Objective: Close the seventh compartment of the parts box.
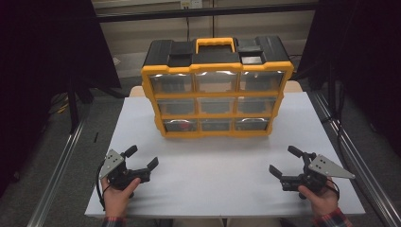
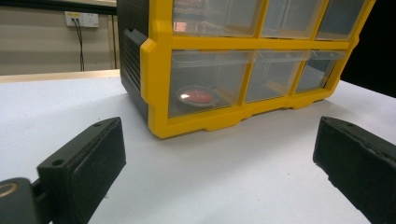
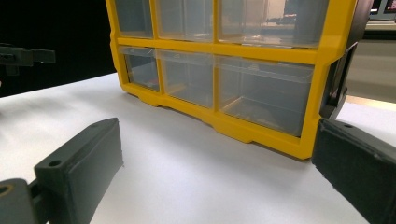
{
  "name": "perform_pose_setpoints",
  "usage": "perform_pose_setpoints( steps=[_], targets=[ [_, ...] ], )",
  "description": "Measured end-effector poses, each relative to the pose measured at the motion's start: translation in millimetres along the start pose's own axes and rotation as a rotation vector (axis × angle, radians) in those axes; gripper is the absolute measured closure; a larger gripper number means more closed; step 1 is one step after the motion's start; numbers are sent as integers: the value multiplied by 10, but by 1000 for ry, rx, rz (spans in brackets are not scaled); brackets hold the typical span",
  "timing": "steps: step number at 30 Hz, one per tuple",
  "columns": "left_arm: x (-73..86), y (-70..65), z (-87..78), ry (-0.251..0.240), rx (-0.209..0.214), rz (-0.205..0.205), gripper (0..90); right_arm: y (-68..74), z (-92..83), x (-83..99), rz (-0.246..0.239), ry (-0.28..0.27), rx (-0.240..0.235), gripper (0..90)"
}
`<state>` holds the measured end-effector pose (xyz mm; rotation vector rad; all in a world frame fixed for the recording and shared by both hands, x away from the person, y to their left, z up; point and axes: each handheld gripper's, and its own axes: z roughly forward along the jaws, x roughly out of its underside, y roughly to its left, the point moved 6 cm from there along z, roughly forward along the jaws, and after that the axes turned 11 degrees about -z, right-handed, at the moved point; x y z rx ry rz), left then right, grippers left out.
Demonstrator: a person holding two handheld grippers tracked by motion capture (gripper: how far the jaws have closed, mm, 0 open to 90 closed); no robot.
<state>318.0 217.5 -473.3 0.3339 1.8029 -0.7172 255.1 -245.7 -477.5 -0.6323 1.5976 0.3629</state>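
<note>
A yellow and black drawer organizer (image 1: pixel 215 90) with clear plastic drawers stands upright at the far middle of the white table (image 1: pixel 222 165). Its bottom left drawer (image 2: pixel 205 84) holds a red round object (image 2: pixel 198 96). My left gripper (image 1: pixel 142 157) rests open near the table's front left, held by a hand, with nothing between its jaws. My right gripper (image 1: pixel 285 161) rests open at the front right, also empty. The organizer (image 2: pixel 243 60) faces the left gripper (image 2: pixel 219 168) across bare table. From the right gripper (image 3: pixel 215 172), the organizer (image 3: pixel 224 70) shows at an angle, drawers shut.
Metal rails run along both sides of the table (image 1: pixel 61 165). Dark curtains hang left and right. A wall socket (image 2: pixel 82 19) shows behind the table. The other gripper (image 3: pixel 23 57) shows far left in the right gripper view.
</note>
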Motion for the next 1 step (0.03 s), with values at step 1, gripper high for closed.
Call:
perform_pose_setpoints(
  steps=[1],
  targets=[
    [1,1,-1,1,0,2,26,0,3,0,0,0,1,16]
  ],
)
